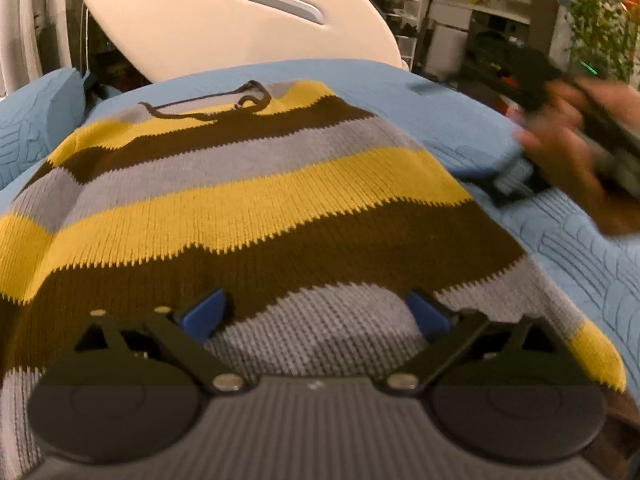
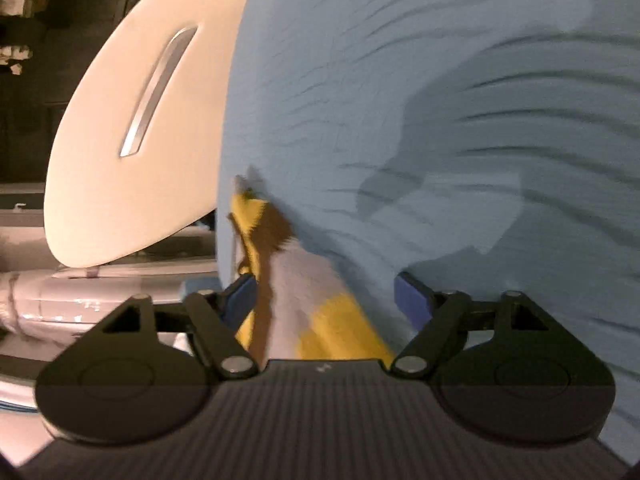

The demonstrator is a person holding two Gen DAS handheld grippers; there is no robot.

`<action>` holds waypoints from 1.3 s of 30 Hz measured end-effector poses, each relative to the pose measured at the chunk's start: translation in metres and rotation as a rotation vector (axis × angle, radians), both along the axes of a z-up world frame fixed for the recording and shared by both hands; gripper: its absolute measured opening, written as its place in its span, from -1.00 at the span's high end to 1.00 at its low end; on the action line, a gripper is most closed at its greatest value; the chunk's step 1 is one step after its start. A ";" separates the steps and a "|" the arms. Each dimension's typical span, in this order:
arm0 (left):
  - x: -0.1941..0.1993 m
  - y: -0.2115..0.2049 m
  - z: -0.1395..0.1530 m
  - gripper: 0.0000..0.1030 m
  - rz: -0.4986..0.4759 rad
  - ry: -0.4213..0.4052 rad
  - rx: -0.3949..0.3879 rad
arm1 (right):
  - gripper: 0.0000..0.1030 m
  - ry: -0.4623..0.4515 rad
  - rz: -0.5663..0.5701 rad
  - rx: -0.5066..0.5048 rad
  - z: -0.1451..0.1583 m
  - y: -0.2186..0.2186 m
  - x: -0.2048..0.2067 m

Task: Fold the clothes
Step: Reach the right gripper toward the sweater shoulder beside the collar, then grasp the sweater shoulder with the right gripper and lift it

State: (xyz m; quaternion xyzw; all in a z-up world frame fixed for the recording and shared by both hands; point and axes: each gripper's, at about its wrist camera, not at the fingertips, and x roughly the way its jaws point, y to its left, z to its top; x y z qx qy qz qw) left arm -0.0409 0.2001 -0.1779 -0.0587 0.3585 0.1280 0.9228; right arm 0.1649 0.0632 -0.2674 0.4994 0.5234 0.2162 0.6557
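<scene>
Blue quilted bedspread [image 1: 580, 264] underneath it all, and spread flat on it is the striped sweater [image 1: 256, 200]. Nearest us, the left gripper [image 1: 316, 312] hovers over the grey hem band, blue fingers wide apart, nothing held. Off to the side, the right gripper [image 2: 324, 296] is blurred, tilted, jaws spread around the sweater's edge without pinching it. Further back, neckline, then a white headboard [image 1: 224, 20]. Looks like the setup for a first fold; next, both need to close on fabric edges.
</scene>
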 end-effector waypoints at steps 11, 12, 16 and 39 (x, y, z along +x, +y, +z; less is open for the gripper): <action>-0.018 0.037 0.011 -0.92 0.165 -0.092 -0.186 | 0.71 -0.984 0.648 -0.540 0.122 0.190 -0.080; -0.019 0.035 0.010 -0.92 0.167 -0.092 -0.177 | 0.68 -1.055 0.880 -0.533 0.123 0.215 -0.112; -0.017 0.014 0.006 -0.94 0.134 -0.063 -0.061 | 0.46 -0.870 1.385 -0.414 0.112 0.252 -0.155; -0.019 0.001 0.006 -1.00 0.117 -0.066 -0.023 | 0.47 -0.747 1.081 -0.587 0.074 0.149 -0.098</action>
